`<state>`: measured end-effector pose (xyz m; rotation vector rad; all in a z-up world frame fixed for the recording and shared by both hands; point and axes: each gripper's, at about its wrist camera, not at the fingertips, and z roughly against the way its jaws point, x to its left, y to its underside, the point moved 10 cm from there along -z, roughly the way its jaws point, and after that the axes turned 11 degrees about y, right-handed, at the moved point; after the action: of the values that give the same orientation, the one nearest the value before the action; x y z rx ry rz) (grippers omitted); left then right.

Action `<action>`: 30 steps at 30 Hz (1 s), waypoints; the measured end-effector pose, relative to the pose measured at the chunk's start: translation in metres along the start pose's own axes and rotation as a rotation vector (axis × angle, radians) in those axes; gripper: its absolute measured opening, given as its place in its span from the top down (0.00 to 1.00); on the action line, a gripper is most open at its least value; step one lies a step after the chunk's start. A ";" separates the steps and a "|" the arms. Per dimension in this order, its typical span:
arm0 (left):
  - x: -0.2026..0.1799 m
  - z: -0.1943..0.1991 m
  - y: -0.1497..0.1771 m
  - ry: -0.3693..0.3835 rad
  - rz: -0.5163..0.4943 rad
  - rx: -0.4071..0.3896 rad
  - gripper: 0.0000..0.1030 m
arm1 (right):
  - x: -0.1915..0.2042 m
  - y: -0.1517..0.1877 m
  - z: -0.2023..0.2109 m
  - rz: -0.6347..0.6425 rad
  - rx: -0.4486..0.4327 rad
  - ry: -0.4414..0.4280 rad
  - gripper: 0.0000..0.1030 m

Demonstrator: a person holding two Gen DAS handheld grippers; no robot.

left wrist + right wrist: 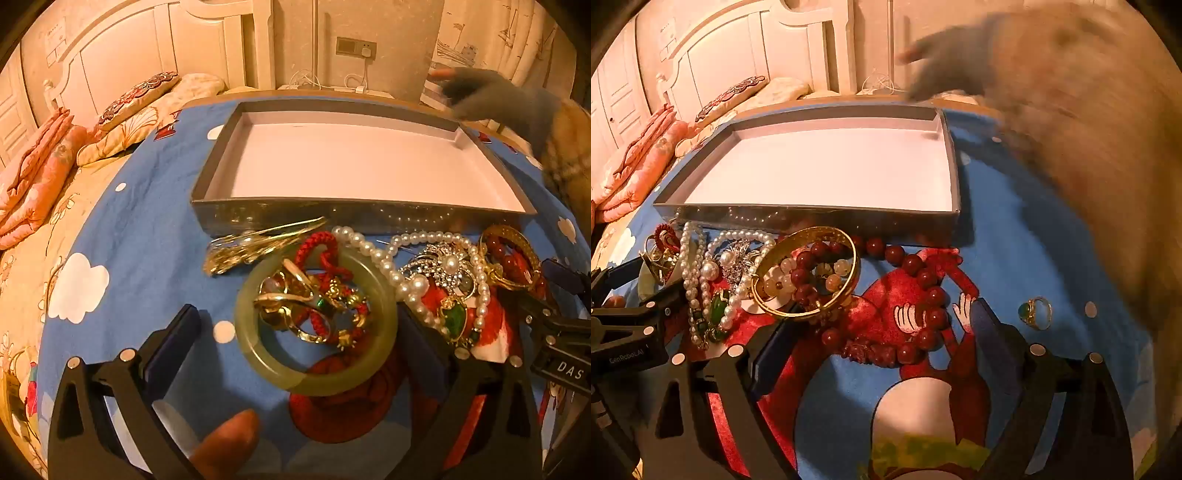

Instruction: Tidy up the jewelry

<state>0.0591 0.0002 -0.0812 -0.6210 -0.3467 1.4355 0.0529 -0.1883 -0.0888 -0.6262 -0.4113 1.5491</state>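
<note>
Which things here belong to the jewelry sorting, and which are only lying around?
Belongs to the job:
jade bangle
pearl necklace
gold bangle
red bead string
green-stone ring
tray
left gripper
right gripper

Only lying around:
embroidered pillow
pink quilt
wall socket

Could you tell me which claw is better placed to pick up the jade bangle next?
Left: the jade bangle lies between the open left claw's fingers. The right claw straddles the red bead necklace.

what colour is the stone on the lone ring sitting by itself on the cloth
Green, in a gold band: the ring shows best in the right wrist view, apart from the pile.
</note>
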 end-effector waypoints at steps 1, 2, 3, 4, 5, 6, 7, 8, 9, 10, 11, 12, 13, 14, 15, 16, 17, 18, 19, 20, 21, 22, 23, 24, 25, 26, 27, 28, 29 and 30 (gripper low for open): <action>0.000 0.001 -0.001 -0.001 -0.003 -0.014 0.02 | 0.000 -0.002 0.001 -0.003 -0.018 0.000 0.16; 0.000 0.001 -0.002 -0.004 -0.007 -0.024 0.02 | 0.000 -0.002 0.001 -0.004 -0.020 0.000 0.16; 0.000 0.001 -0.002 -0.001 -0.005 -0.024 0.02 | -0.001 -0.002 0.001 -0.004 -0.020 0.000 0.16; 0.000 0.001 -0.002 0.001 -0.004 -0.022 0.02 | -0.001 -0.001 0.001 -0.004 -0.020 0.000 0.16; 0.000 0.001 -0.002 0.002 -0.002 -0.018 0.02 | -0.001 -0.001 0.001 -0.003 -0.017 0.001 0.16; 0.000 0.001 -0.002 0.001 -0.002 -0.017 0.02 | -0.001 -0.001 0.001 -0.002 -0.013 0.001 0.16; 0.000 0.001 -0.002 0.001 -0.002 -0.017 0.02 | -0.001 -0.001 0.001 -0.001 -0.013 0.002 0.16; 0.000 0.001 -0.002 0.002 -0.002 -0.016 0.02 | -0.001 -0.001 0.000 -0.001 -0.013 0.002 0.16; 0.000 0.001 -0.001 0.002 -0.002 -0.016 0.02 | -0.001 -0.001 0.000 0.001 -0.012 0.004 0.16; 0.000 0.001 -0.001 0.002 -0.002 -0.016 0.02 | -0.001 -0.001 0.001 0.000 -0.012 0.004 0.16; 0.000 0.001 -0.001 0.002 -0.002 -0.016 0.02 | -0.001 -0.001 0.000 0.000 -0.012 0.004 0.16; 0.000 0.001 -0.001 0.002 -0.002 -0.016 0.02 | -0.001 -0.001 0.000 0.000 -0.012 0.004 0.16; 0.000 0.001 -0.001 0.002 -0.002 -0.016 0.02 | -0.001 -0.001 0.001 0.001 -0.011 0.004 0.16; 0.000 0.001 -0.001 0.002 -0.001 -0.015 0.02 | -0.001 -0.001 0.001 0.001 -0.011 0.004 0.16; 0.000 0.001 -0.002 0.002 -0.002 -0.016 0.02 | -0.001 -0.001 0.001 0.001 -0.012 0.004 0.16; 0.000 0.001 -0.001 0.001 -0.002 -0.017 0.02 | 0.000 -0.001 0.001 0.001 -0.013 0.004 0.16; 0.000 0.001 -0.001 0.002 -0.001 -0.016 0.02 | 0.000 -0.001 0.001 0.001 -0.012 0.005 0.16; 0.000 0.001 -0.001 0.002 -0.001 -0.015 0.02 | 0.000 -0.001 0.000 0.001 -0.011 0.004 0.16; 0.000 0.001 -0.001 0.002 -0.001 -0.015 0.02 | -0.001 -0.001 0.000 0.001 -0.011 0.004 0.16; 0.000 0.001 -0.002 0.002 -0.001 -0.015 0.02 | 0.000 -0.001 0.000 0.001 -0.011 0.004 0.16; 0.000 0.001 -0.001 0.002 -0.001 -0.015 0.02 | 0.000 -0.001 0.001 0.001 -0.012 0.005 0.16; 0.000 0.001 -0.001 0.002 -0.002 -0.015 0.02 | 0.000 -0.001 0.001 0.001 -0.012 0.005 0.16; 0.000 0.001 -0.001 0.002 -0.001 -0.015 0.02 | -0.001 -0.001 0.001 0.001 -0.012 0.005 0.16; 0.000 0.001 -0.001 0.002 -0.001 -0.015 0.02 | 0.000 -0.001 0.001 0.001 -0.011 0.005 0.16; 0.000 0.001 -0.001 0.002 -0.001 -0.015 0.02 | 0.000 -0.001 0.000 0.002 -0.011 0.005 0.16; 0.000 0.001 -0.001 0.002 -0.001 -0.015 0.02 | -0.001 -0.001 0.000 0.001 -0.011 0.005 0.16; 0.000 0.001 -0.001 0.002 -0.001 -0.015 0.02 | -0.001 -0.001 0.000 0.001 -0.011 0.005 0.16; 0.000 0.001 -0.001 0.002 -0.001 -0.015 0.02 | -0.001 -0.001 0.000 0.001 -0.011 0.004 0.16; 0.000 0.001 -0.001 0.002 -0.001 -0.015 0.02 | -0.001 -0.001 0.000 0.001 -0.011 0.005 0.16; 0.000 0.001 -0.001 0.002 -0.001 -0.015 0.02 | -0.001 -0.001 0.000 0.002 -0.011 0.005 0.16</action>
<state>0.0597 0.0000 -0.0797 -0.6342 -0.3567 1.4320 0.0535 -0.1889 -0.0879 -0.6390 -0.4159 1.5473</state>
